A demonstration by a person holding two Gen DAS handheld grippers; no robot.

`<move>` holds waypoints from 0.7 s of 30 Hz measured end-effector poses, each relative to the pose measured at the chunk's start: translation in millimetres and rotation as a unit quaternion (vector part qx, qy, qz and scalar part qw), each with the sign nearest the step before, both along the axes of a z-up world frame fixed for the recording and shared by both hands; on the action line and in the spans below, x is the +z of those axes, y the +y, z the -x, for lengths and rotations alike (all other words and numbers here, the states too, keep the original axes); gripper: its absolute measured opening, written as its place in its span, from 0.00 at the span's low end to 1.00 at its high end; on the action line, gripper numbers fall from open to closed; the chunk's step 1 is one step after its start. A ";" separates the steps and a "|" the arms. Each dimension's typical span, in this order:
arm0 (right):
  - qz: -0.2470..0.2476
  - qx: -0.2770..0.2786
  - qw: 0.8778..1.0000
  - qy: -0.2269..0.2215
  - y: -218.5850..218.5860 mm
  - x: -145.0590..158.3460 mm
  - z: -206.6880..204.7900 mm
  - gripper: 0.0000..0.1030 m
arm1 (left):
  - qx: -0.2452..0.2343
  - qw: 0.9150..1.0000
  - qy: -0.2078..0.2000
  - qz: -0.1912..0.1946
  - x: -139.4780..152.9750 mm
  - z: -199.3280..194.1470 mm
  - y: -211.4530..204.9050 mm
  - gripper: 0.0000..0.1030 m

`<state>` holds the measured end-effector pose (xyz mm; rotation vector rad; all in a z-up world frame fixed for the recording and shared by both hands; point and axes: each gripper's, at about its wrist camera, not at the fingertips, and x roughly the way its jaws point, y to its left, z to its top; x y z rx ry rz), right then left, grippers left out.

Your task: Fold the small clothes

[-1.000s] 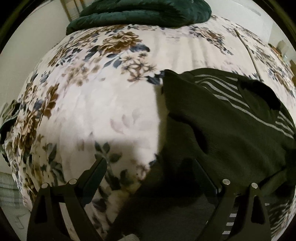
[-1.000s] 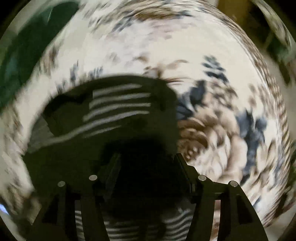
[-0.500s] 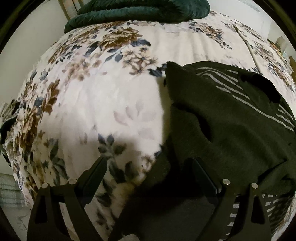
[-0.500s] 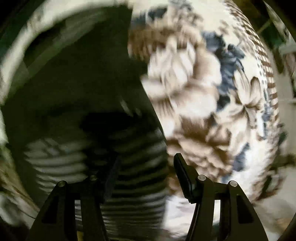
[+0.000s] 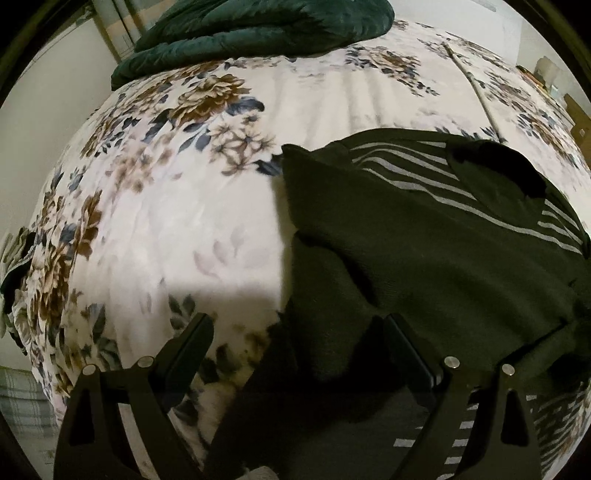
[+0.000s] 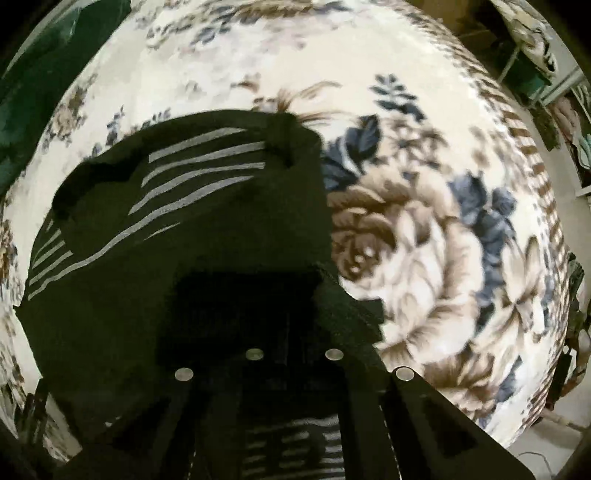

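A dark green garment with grey stripes (image 5: pixel 424 236) lies on the floral bedspread (image 5: pixel 184 221). My left gripper (image 5: pixel 299 332) is open, its fingers wide apart, over the garment's left near edge. In the right wrist view the same garment (image 6: pixel 177 229) fills the left and middle. My right gripper (image 6: pixel 291 325) is shut on the garment's dark cloth, which covers the fingertips and hangs down in front of them.
A dark green quilted blanket (image 5: pixel 258 26) lies at the far end of the bed. The bed's left edge drops to a wall (image 5: pixel 33 122). Shelves and clutter (image 6: pixel 554 74) stand beyond the bed's right side.
My right gripper went from open to shut on the garment and the view swung back over it. My left gripper stayed open and barely moved.
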<state>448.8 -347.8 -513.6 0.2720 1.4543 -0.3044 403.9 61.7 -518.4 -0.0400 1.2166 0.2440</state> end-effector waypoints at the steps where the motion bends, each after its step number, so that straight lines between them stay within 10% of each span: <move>1: 0.002 -0.002 1.000 -0.003 -2.9 4.1 7.1 0.03 | 0.000 1.000 0.001 0.000 -0.8 1.0 0.5 0.91; 11: -0.078 -0.046 0.990 0.105 -27.3 -25.5 114.8 0.10 | 0.012 1.000 0.010 0.003 1.1 7.3 12.4 0.91; 15: -0.103 -0.100 0.989 0.020 -60.5 8.2 115.2 0.48 | 0.014 1.000 0.004 0.000 3.3 -2.6 19.8 0.91; 21: -0.083 -0.041 0.995 -0.022 -61.9 5.3 50.5 0.52 | 0.040 0.999 0.001 0.013 3.6 -11.4 31.8 0.91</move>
